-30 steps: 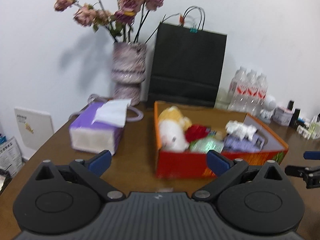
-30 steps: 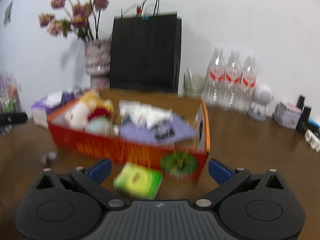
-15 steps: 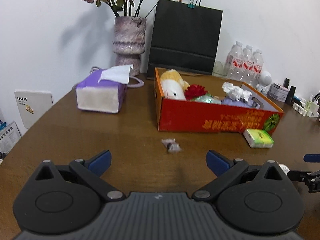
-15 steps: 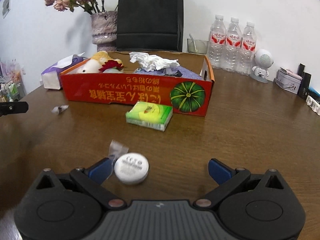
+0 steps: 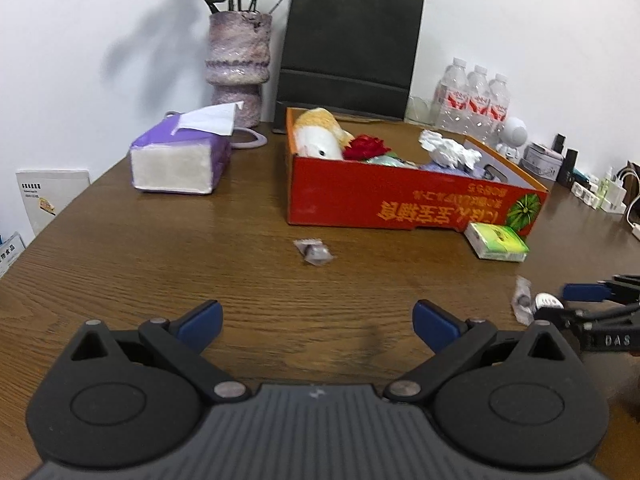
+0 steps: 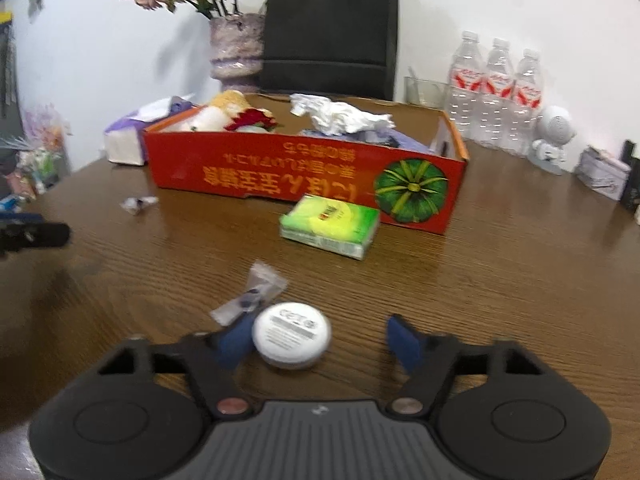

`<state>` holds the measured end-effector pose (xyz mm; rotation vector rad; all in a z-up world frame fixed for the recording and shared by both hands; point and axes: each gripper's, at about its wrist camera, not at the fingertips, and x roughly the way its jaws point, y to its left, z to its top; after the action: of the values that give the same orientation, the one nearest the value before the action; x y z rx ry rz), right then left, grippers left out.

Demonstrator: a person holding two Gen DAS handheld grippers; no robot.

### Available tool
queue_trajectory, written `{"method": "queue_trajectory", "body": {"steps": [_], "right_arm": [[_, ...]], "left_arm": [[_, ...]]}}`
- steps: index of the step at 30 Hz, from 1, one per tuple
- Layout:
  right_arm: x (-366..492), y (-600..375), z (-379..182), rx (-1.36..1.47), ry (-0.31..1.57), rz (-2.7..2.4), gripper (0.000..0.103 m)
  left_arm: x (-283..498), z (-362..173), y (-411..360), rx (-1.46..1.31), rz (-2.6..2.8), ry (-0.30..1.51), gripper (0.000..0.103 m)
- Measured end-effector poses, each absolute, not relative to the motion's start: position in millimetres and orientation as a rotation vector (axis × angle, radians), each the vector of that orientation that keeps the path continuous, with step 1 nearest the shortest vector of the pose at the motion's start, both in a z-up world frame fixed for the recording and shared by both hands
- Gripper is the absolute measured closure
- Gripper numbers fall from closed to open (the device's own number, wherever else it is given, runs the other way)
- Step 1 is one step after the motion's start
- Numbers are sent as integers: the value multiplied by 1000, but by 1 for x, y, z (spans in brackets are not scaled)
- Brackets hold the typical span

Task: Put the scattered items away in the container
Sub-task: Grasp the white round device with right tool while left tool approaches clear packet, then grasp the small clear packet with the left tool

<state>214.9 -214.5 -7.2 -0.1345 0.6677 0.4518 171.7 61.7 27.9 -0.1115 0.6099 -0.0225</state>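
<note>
— Where does the round white tin [image 6: 292,333] sit against the right gripper [image 6: 320,340]?

— Flat on the desk [image 6: 500,264], between the jaws. They have just been closing; the left blue pad touches its side, the right one stands apart, so nothing is pinched.

— Beyond it?

— A crinkled clear wrapper [image 6: 250,294] just past the tin, then a green tissue pack [image 6: 330,226] near the red box [image 6: 304,174], which holds a plush toy and crumpled paper.

— And the left gripper [image 5: 316,322]?

— Jaws spread wide over bare desk. A small wrapped candy [image 5: 314,252] lies ahead, well short of the box.
</note>
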Motion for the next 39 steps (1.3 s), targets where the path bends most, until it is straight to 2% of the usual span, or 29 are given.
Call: {"method": "queue_trajectory", "body": {"steps": [1, 7, 18, 25, 27, 30, 33, 35, 36, 39], "right_arm": [[214, -214, -6, -137, 661, 458, 65], [213, -217, -6, -130, 650, 458, 65], [217, -251, -3, -136, 627, 440, 65], [223, -273, -1, -131, 631, 462, 65], [224, -275, -1, -134, 632, 473, 65], [225, -278, -1, -129, 632, 482, 65], [224, -281, 0, -113, 625, 490, 65], [222, -282, 2, -106, 617, 495, 65], [222, -283, 3, -102, 614, 496, 65], [220, -283, 3, -93, 610, 493, 65]], "left_arm": [[172, 27, 59, -112, -27, 615, 0], [182, 28, 31, -109, -87, 628, 0], [215, 20, -67, -12, -188, 657, 0], [224, 14, -92, 3, -154, 676, 0], [226, 13, -96, 5, -143, 678, 4], [227, 12, -100, 8, -137, 684, 14], [227, 10, -106, 35, -127, 674, 37], [225, 10, -110, 60, -139, 657, 74], [225, 11, -110, 60, -148, 656, 83], [222, 11, -111, 55, -176, 656, 86]]}}
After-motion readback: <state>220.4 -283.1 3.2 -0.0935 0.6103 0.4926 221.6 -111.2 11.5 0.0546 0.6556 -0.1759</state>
